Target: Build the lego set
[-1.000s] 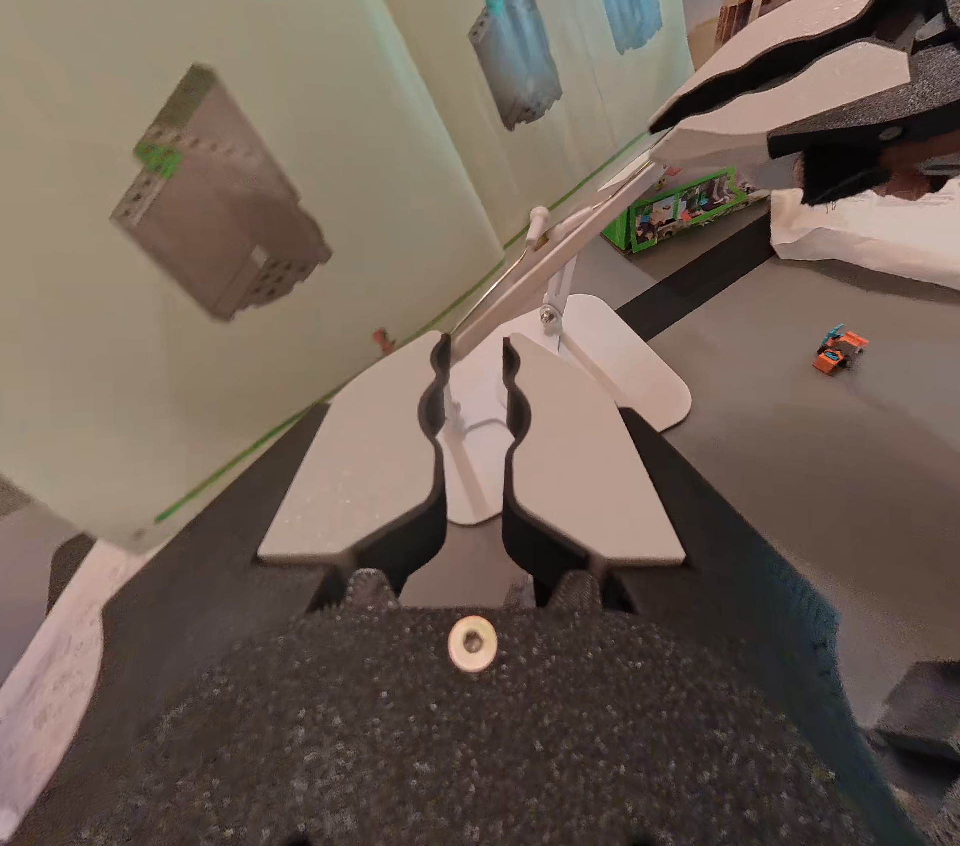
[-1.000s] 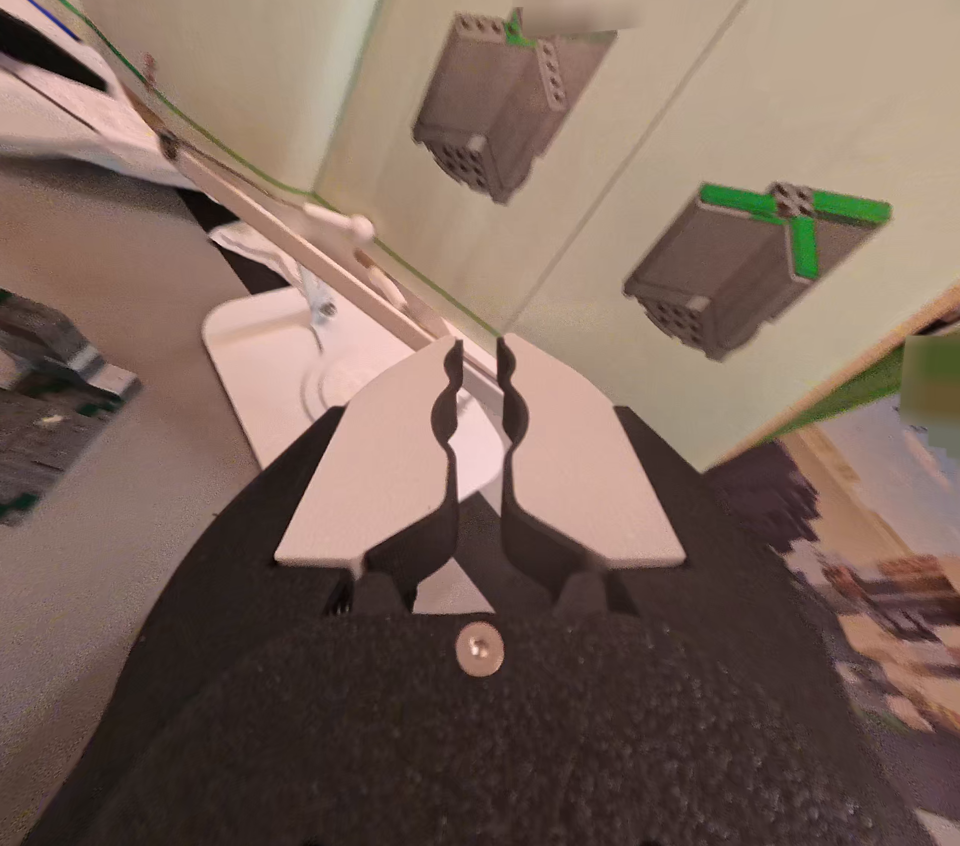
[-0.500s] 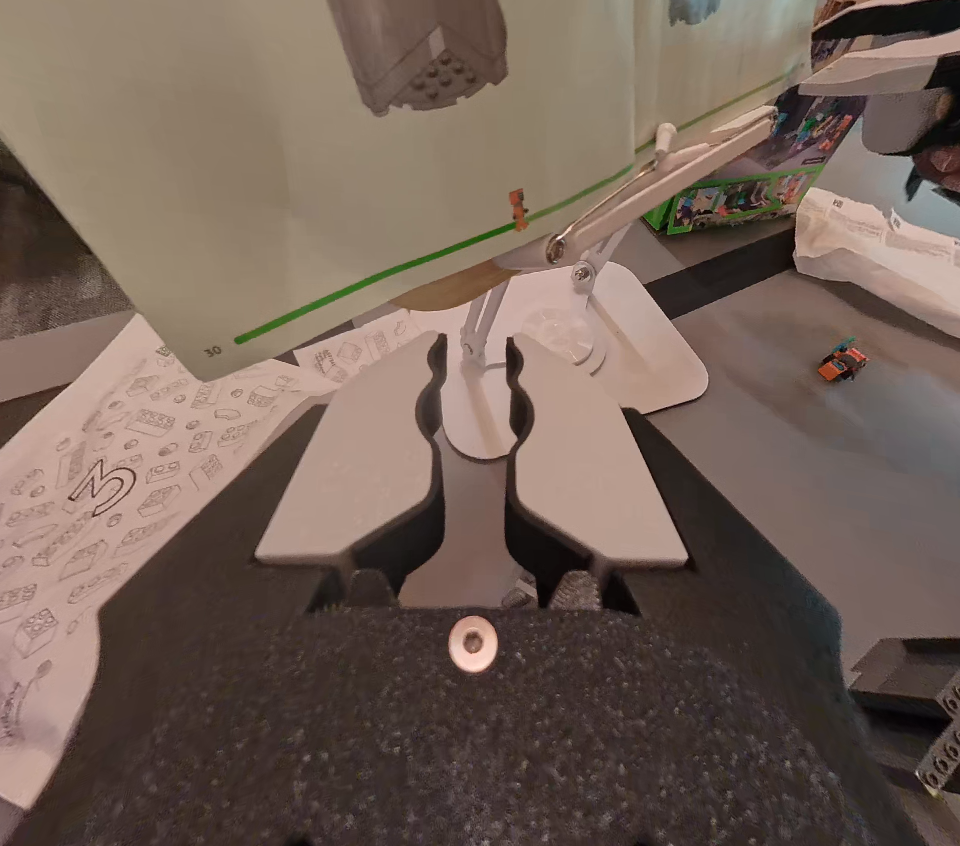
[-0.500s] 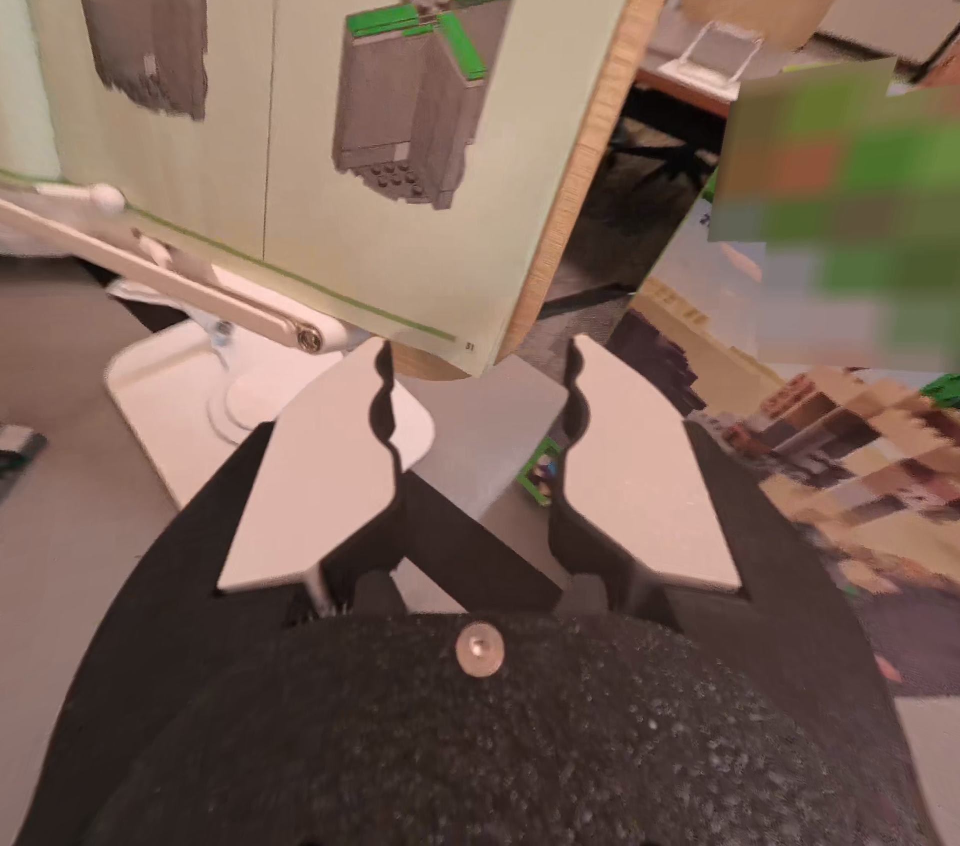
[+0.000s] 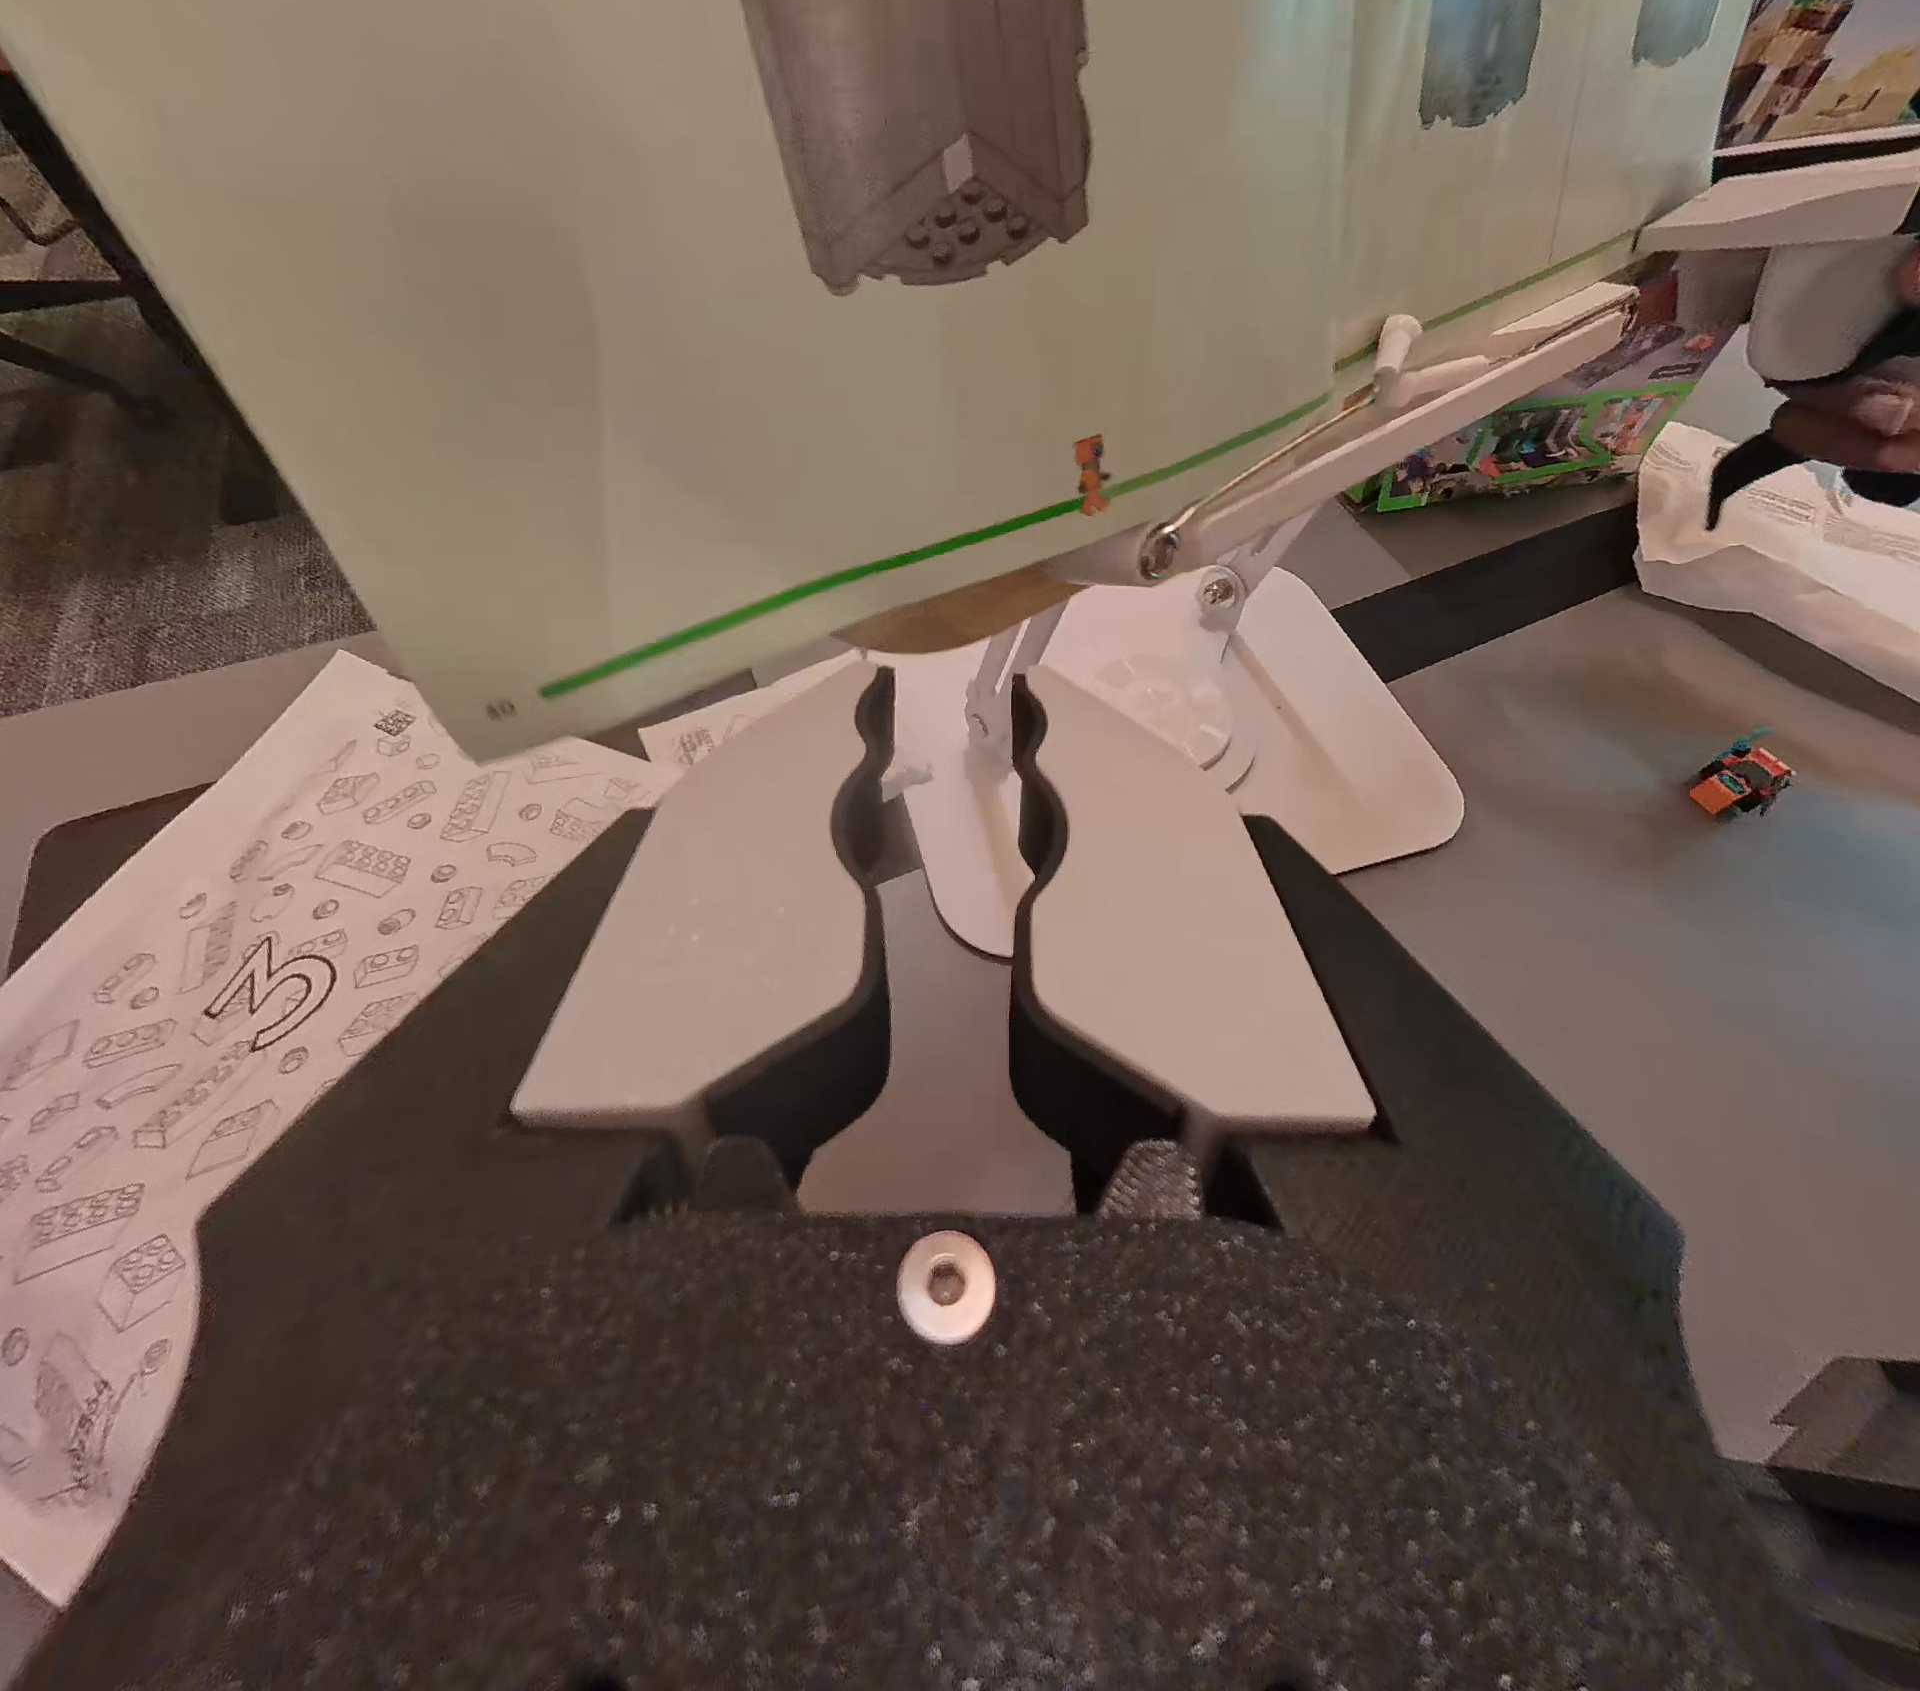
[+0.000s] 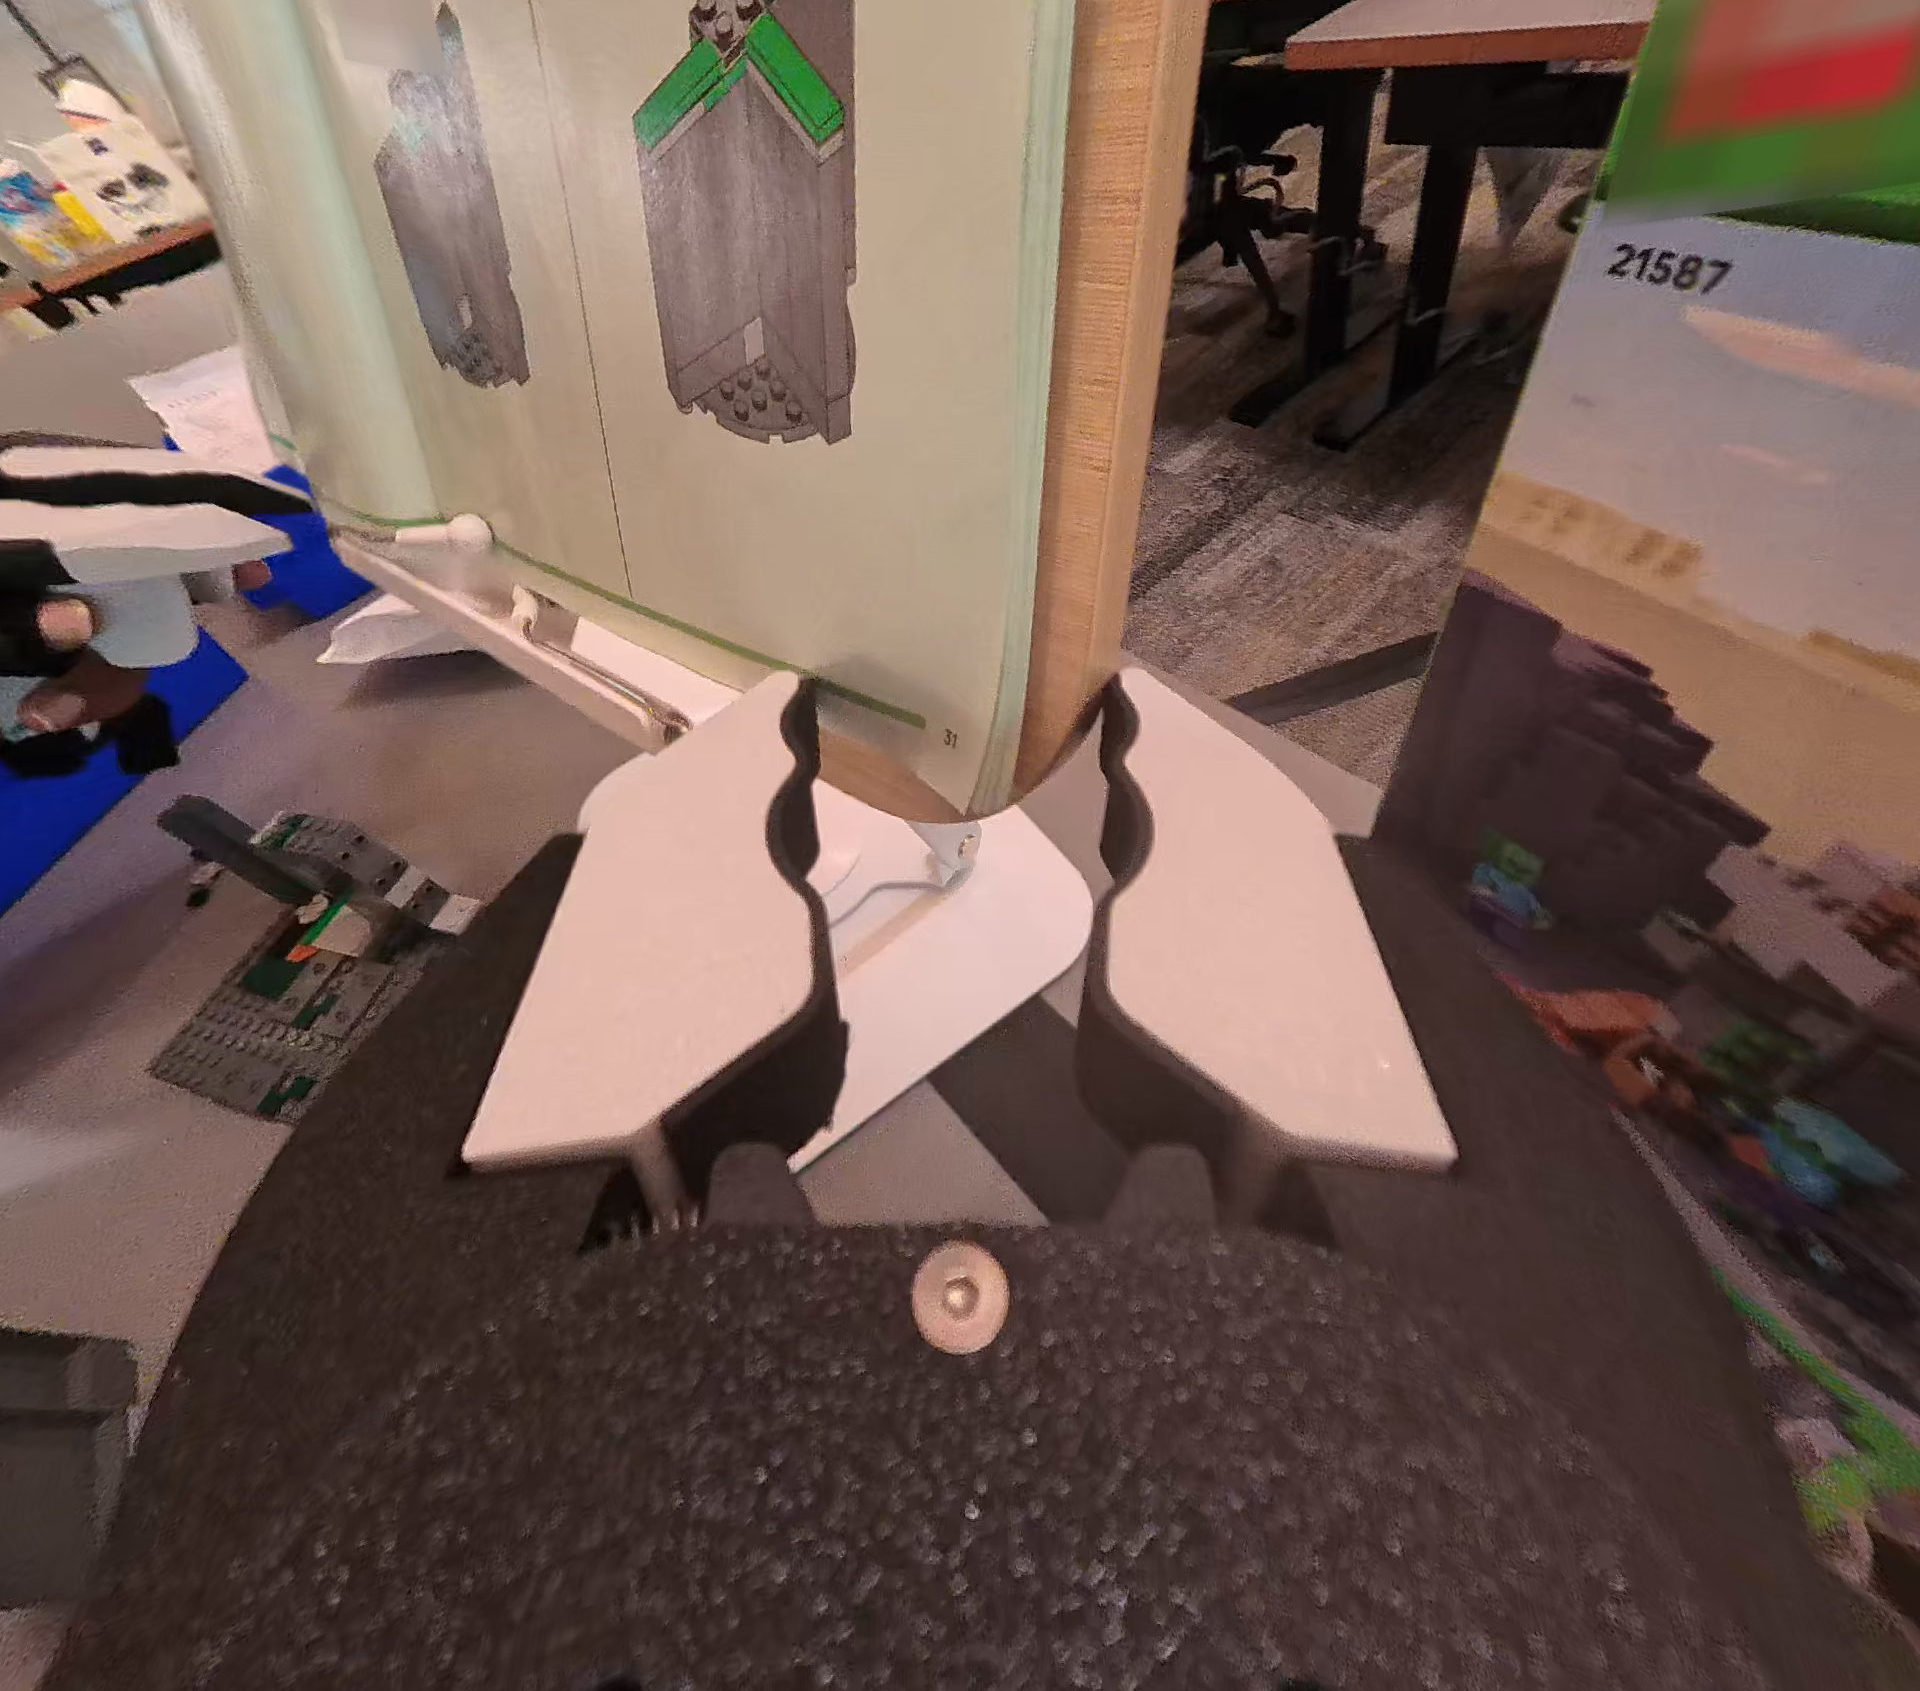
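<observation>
Grey tabletop [image 5: 1558, 1070], office desks and carpet beyond.

Right gripper [image 6: 956, 768]: jaws parted wide, empty. Lower right corner of the instruction booklet [image 6: 831, 291] and its wooden backing board [image 6: 1122, 187] sits in the gap between the tips; contact cannot be told.

Left gripper [image 5: 945, 742]: jaws at a narrow gap, empty, pointed at the white book stand [image 5: 1340, 768]; booklet's lower edge just above the tips.

Partial lego build [image 6: 301, 945]: grey studded plates with green bits, flat on the table, low and left of the right gripper, so on the side toward the left gripper. Judged: either must drop away from the page and swing inward to reach it.

Small orange lego piece [image 5: 1735, 784]: loose, right of the left gripper, well apart.

Printed paper bag [image 5: 208, 1018]: flat, left of stand.

Set box [image 6: 1662, 706]: upright, right of the right gripper.
</observation>
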### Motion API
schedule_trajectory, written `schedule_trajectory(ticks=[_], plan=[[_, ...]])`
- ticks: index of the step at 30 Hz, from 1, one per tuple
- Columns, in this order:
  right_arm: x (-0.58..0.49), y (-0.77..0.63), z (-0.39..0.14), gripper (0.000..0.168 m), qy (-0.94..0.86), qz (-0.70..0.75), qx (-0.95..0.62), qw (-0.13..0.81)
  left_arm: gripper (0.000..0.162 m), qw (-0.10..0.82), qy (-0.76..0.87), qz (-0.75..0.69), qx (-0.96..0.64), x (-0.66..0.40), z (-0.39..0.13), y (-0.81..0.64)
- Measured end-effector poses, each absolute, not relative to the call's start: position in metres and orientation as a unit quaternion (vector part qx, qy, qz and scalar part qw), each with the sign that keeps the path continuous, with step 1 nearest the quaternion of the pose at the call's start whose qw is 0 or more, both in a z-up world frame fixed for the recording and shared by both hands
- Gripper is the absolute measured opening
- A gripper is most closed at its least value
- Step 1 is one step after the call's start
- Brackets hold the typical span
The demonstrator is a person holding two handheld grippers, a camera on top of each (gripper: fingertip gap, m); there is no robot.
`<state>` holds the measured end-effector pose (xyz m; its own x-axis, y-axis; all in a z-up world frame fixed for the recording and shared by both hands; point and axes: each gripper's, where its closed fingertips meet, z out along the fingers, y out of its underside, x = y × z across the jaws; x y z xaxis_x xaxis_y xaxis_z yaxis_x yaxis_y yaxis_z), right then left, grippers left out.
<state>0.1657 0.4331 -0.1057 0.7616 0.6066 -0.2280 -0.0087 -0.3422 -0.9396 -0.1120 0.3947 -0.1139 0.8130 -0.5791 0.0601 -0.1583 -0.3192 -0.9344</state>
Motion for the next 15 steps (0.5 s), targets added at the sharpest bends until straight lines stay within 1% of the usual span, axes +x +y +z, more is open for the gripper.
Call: schedule_trajectory(ticks=[10, 15], plan=[[0.17, 0.406, -0.107, 0.05, -0.187, 0.202, -0.788, 0.551, 0.021, 0.554, 0.249, -0.186, -0.773, -0.107, -0.107, 0.381], [0.187, 0.385, -0.089, 0.054, -0.175, 0.067, -0.785, 0.59, 0.018, 0.579, 0.252, -0.172, -0.756, -0.108, -0.097, 0.373]])
